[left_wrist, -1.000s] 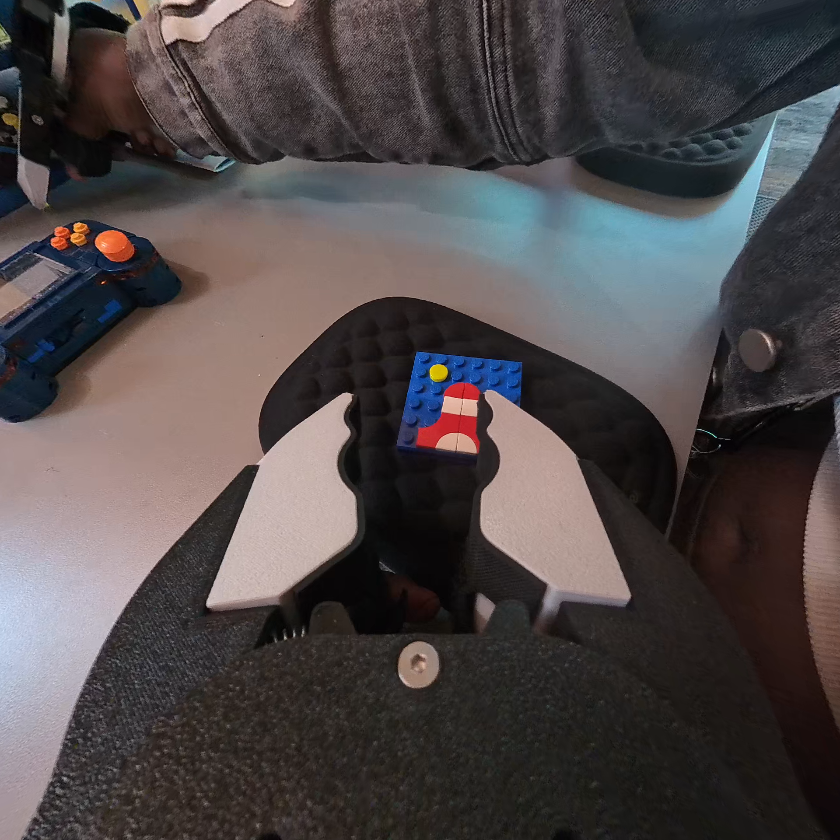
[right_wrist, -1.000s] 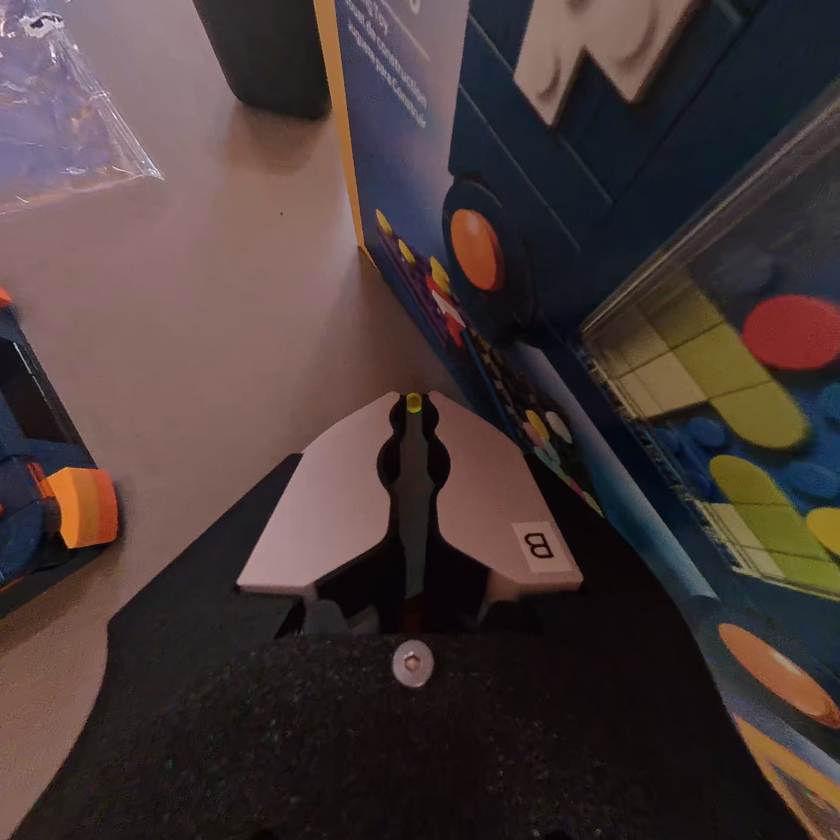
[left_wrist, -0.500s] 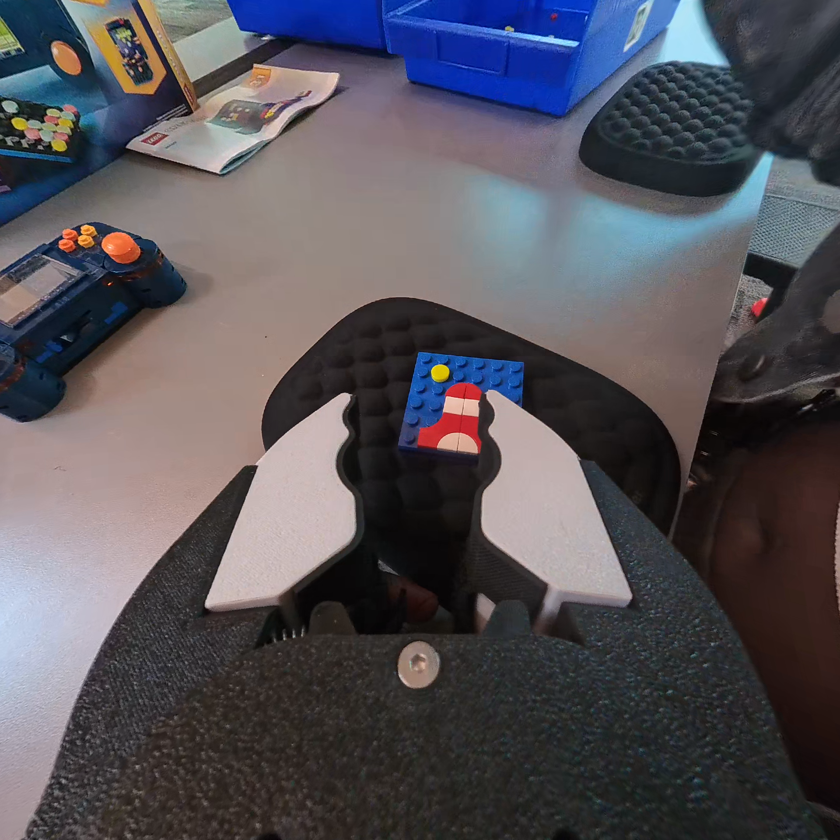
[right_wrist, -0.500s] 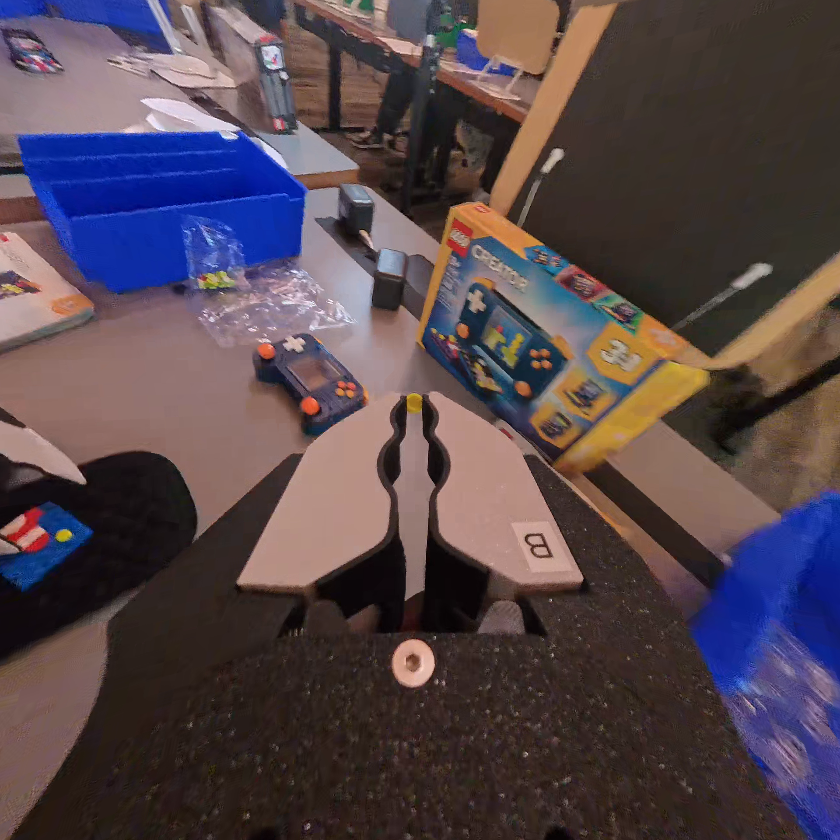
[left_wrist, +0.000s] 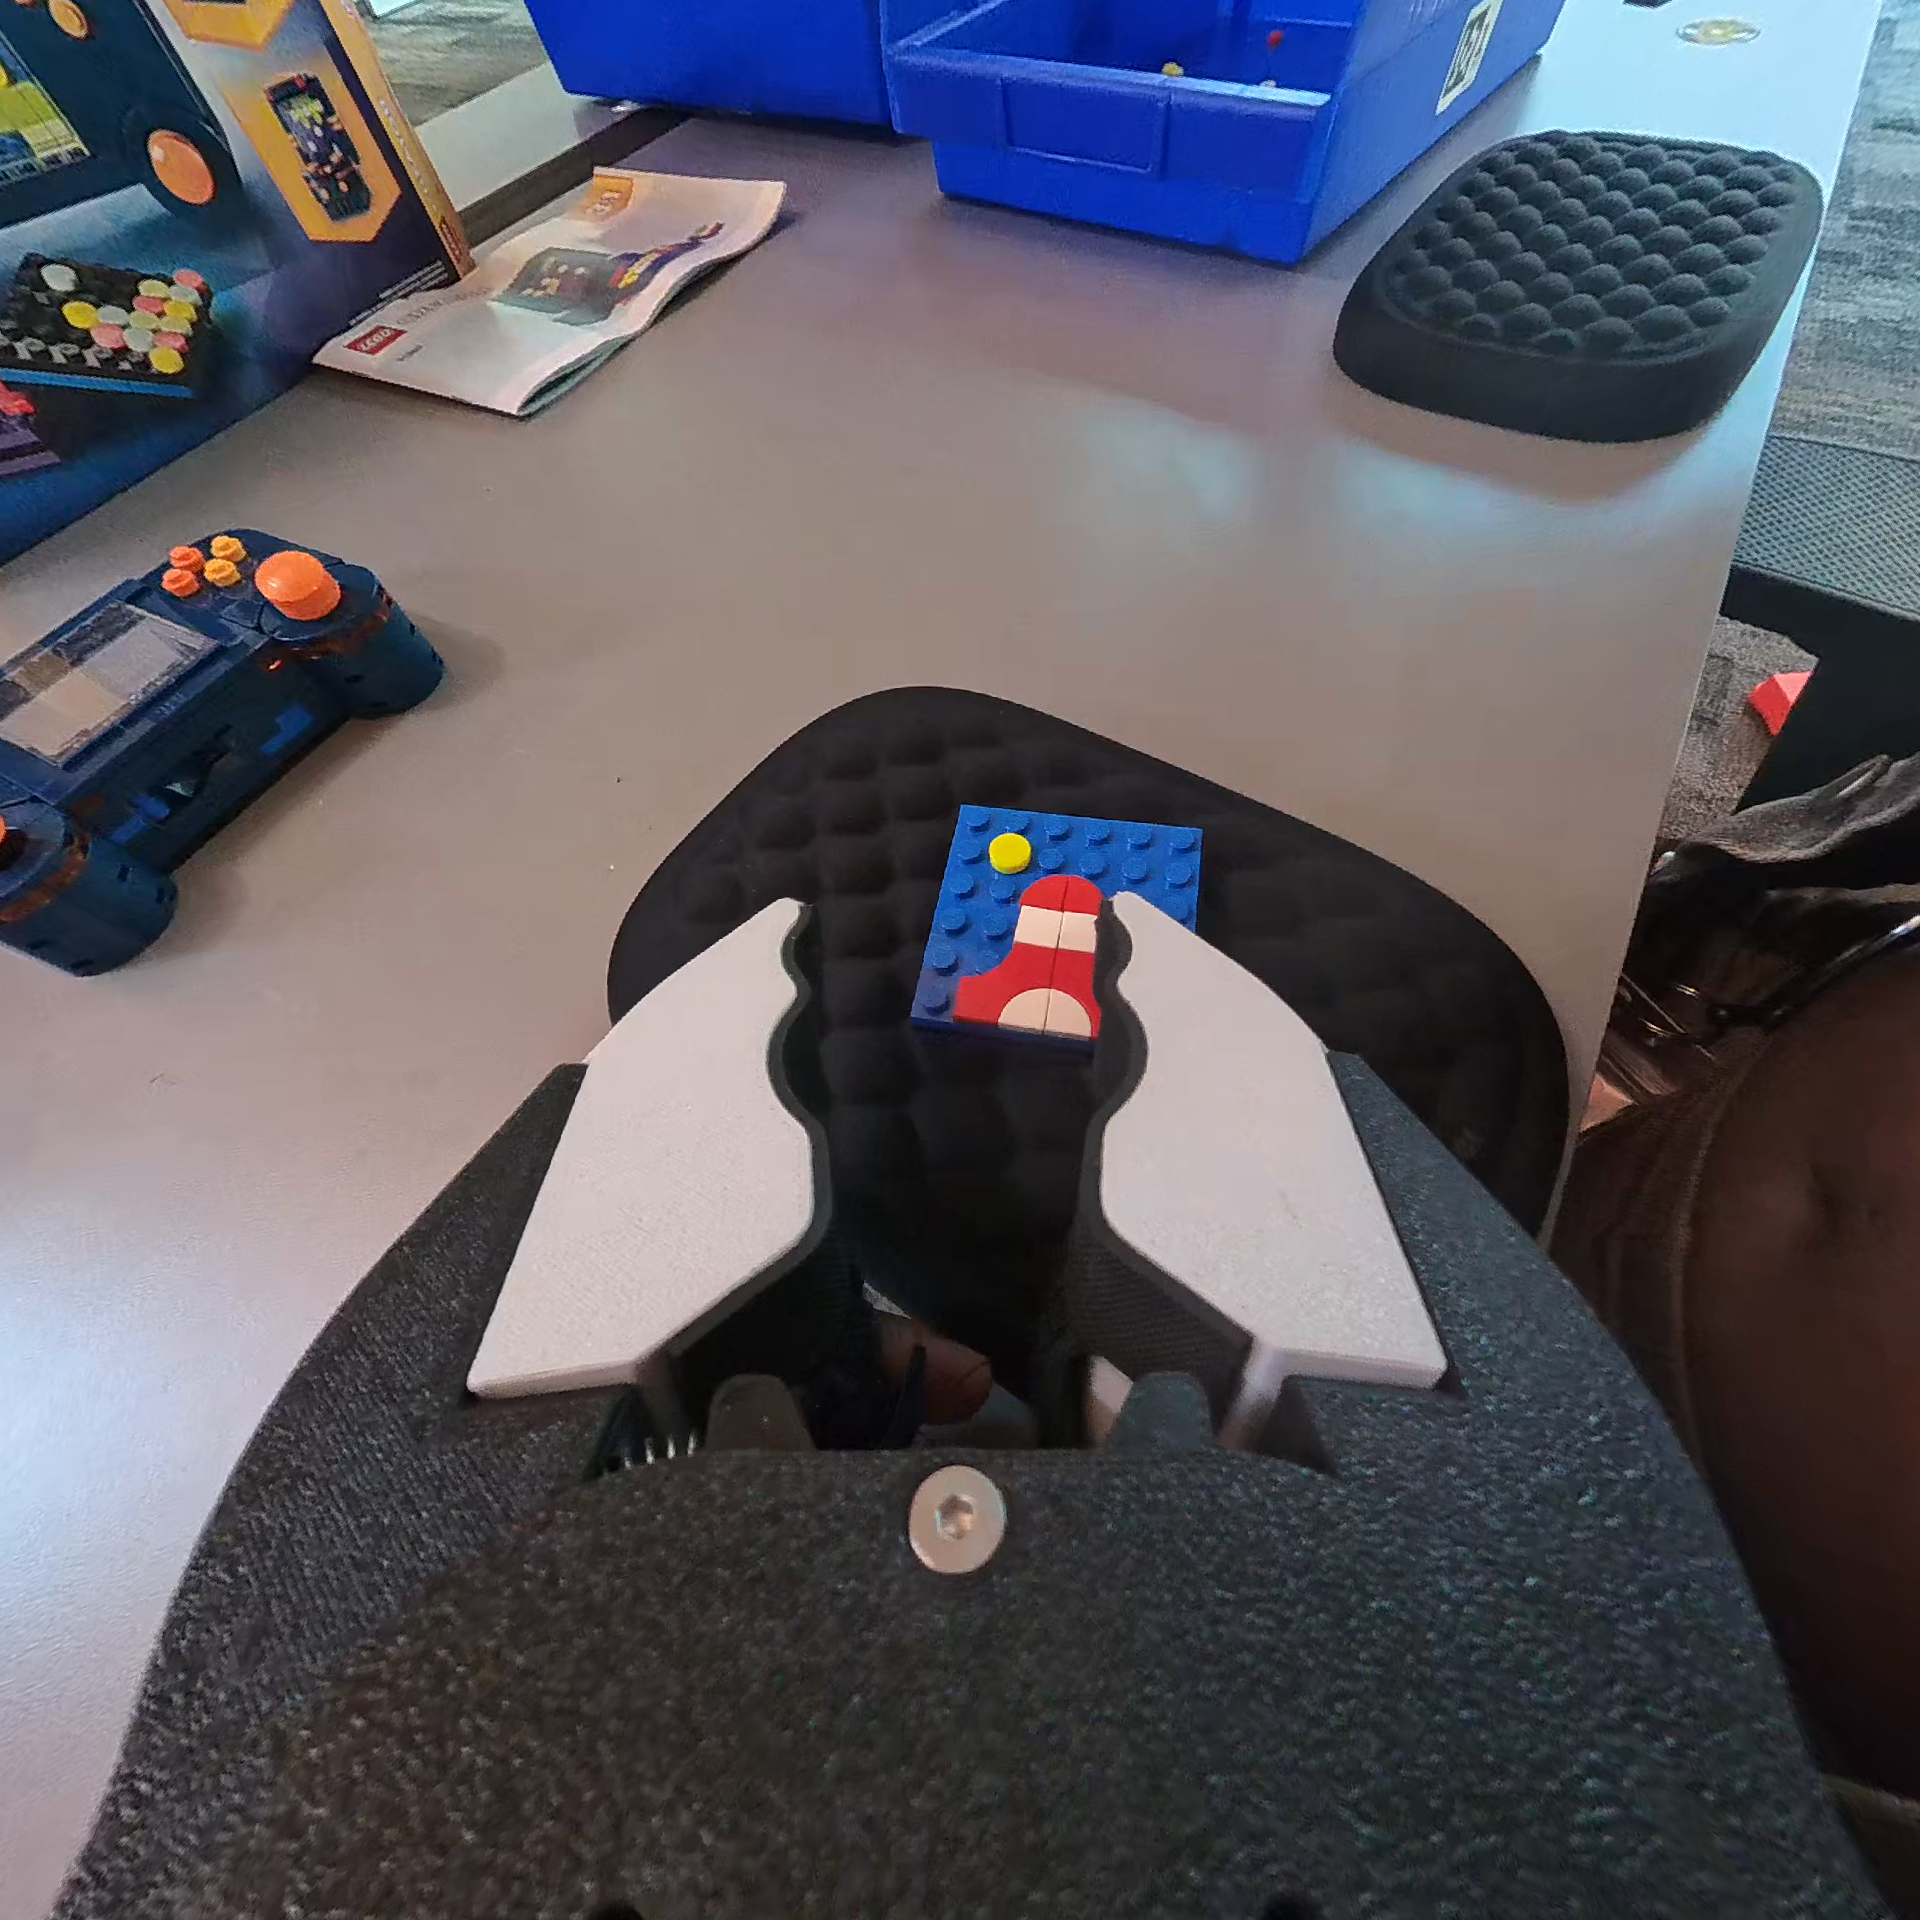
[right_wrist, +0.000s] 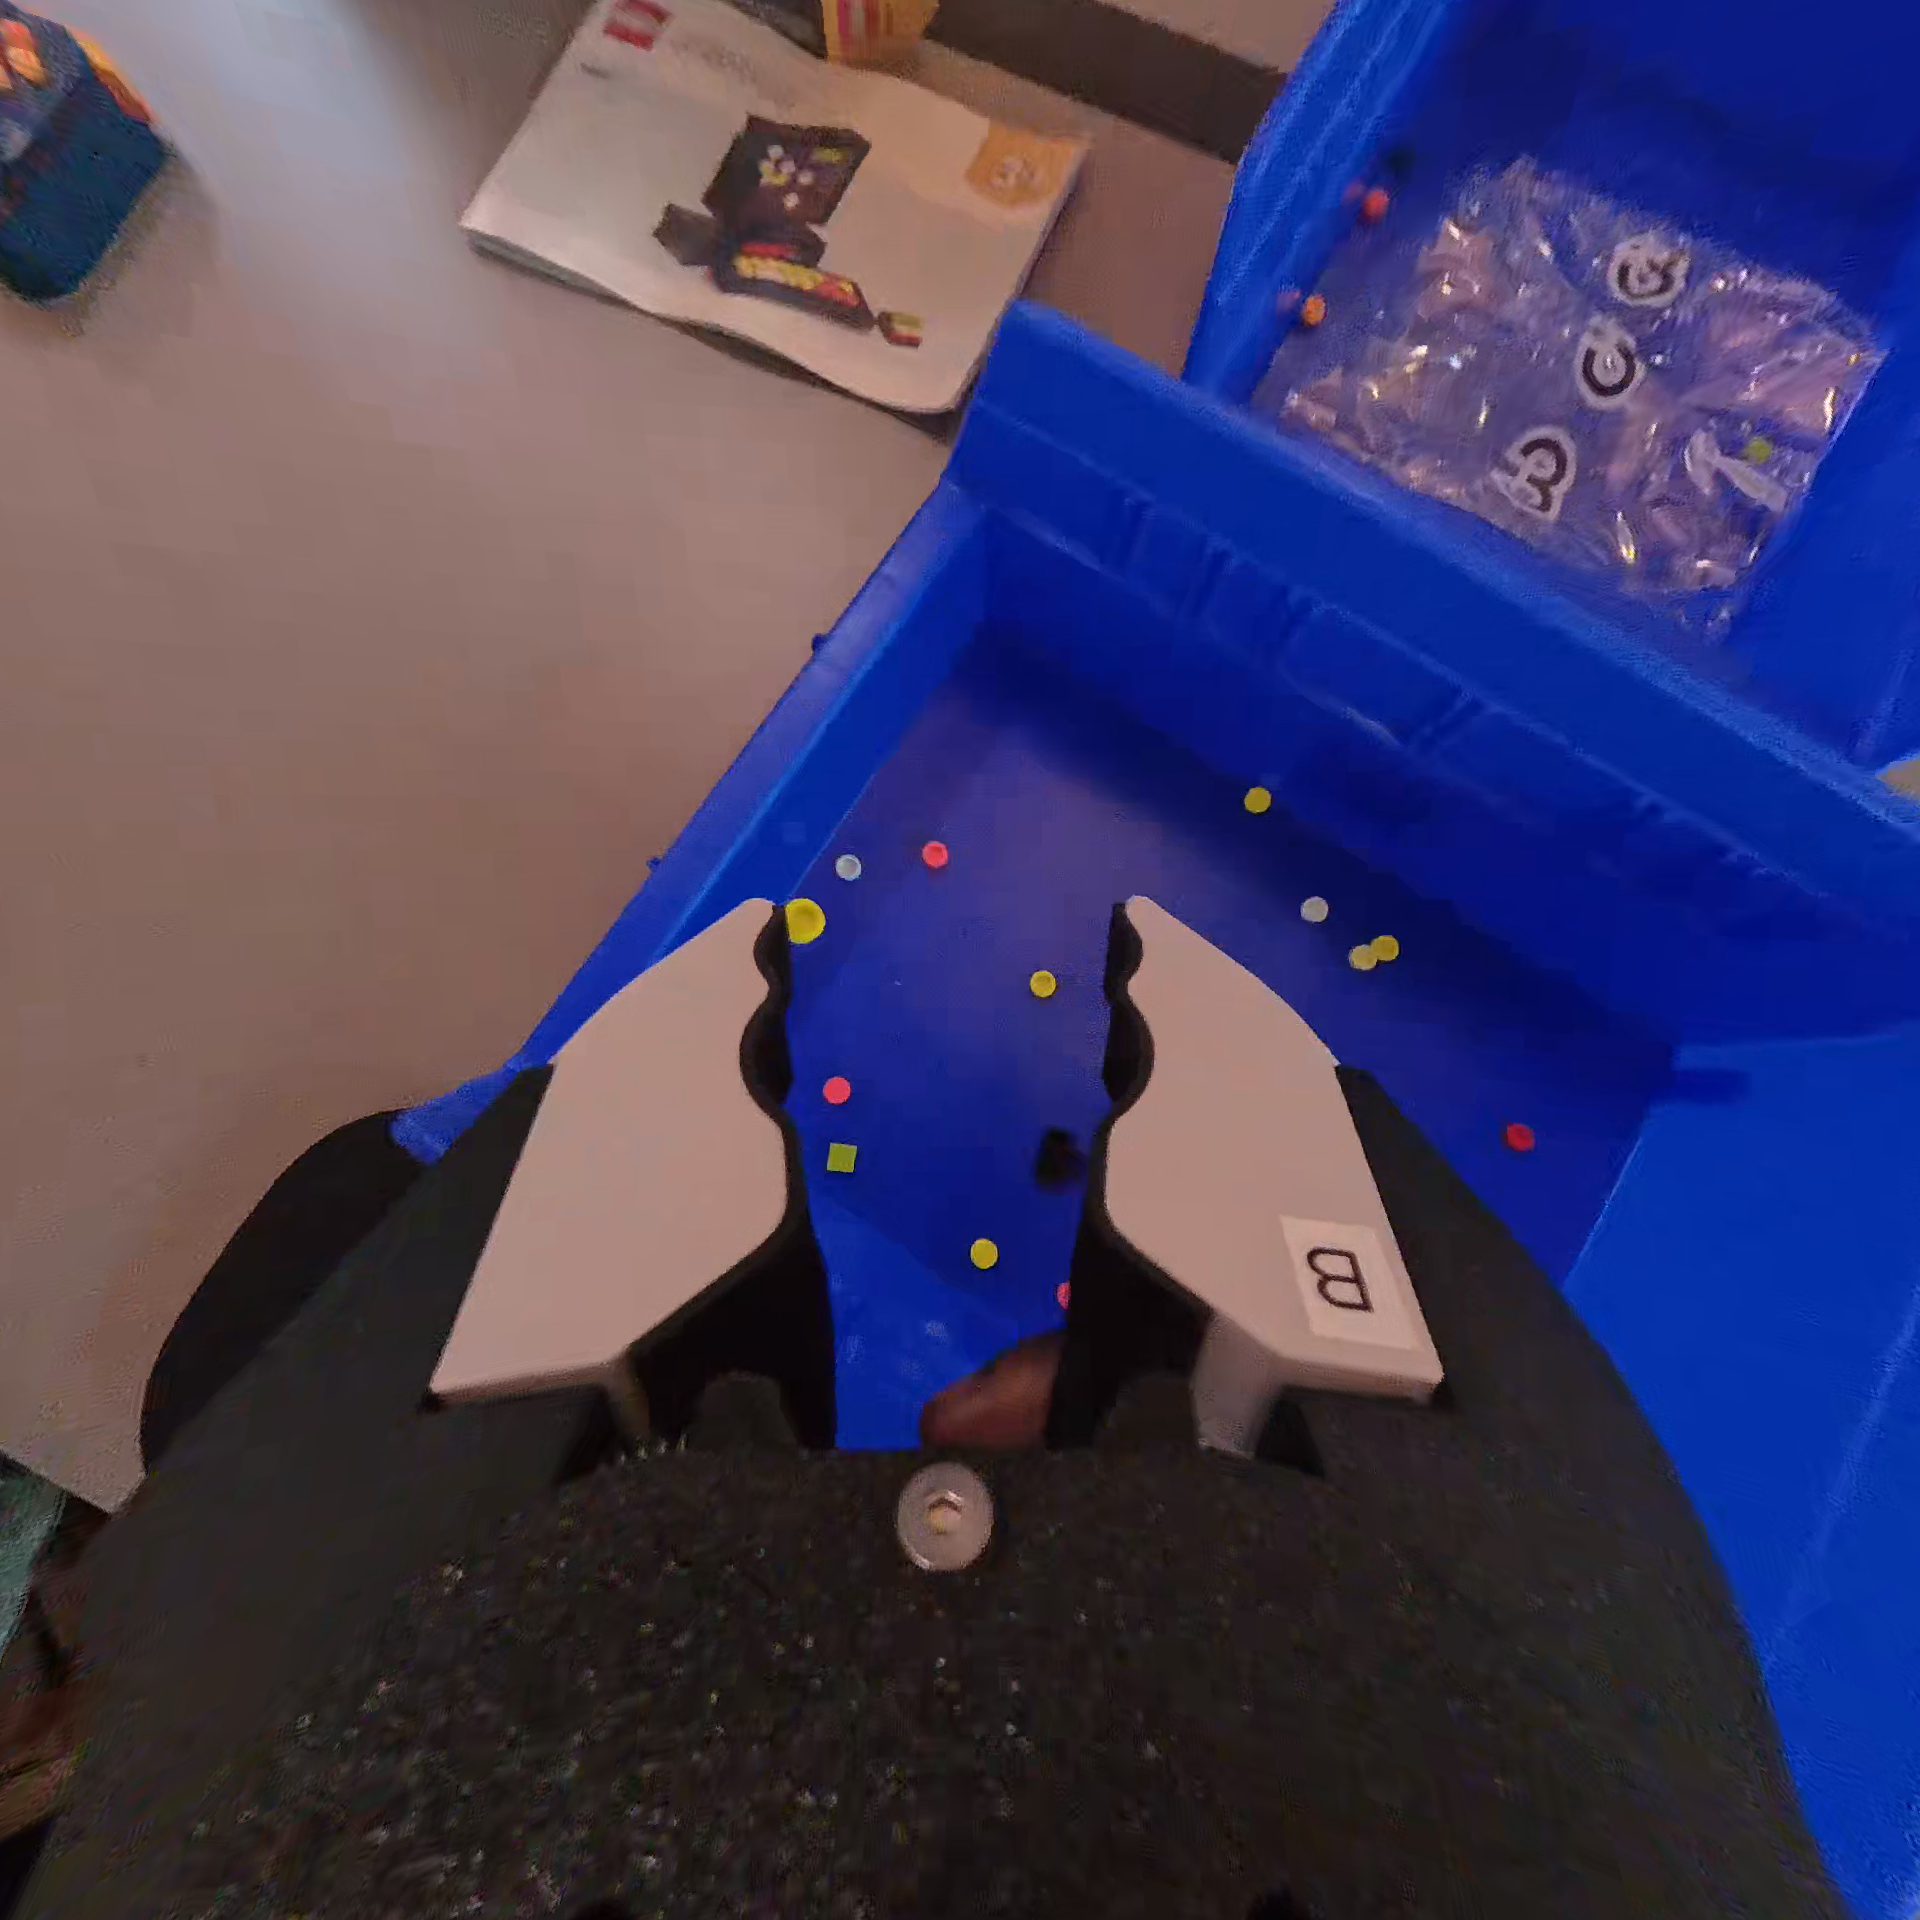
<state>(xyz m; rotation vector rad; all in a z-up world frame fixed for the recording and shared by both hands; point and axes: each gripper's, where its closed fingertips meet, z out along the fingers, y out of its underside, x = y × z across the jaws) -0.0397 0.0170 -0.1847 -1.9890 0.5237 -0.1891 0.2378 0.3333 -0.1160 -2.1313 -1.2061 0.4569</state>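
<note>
- Grey tabletop (left_wrist: 935, 499) is carrying a black pad (left_wrist: 1351, 997) and blue bin (right_wrist: 1195, 582).
- Left gripper (left_wrist: 954, 914), jaws released, is hovering over the pad, blue plate (left_wrist: 1101, 862) at its 1 o'clock.
- Right gripper (right_wrist: 943, 914), jaws released, is hanging over the bin's scattered studs (right_wrist: 1042, 983).

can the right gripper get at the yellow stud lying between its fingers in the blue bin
Probably yes: the right gripper is open above the blue bin, whose top is uncovered, and nothing lies over the yellow stud.

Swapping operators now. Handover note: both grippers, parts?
Left gripper: open over the black pad, tips either side of the blue plate, not gripping it.
Right gripper: open, nothing between its jaws, over the blue bin of loose small tiles; a yellow tile sits by its left fingertip.
On the plate: red-white tiles, one yellow dot; other studs bare.
</note>
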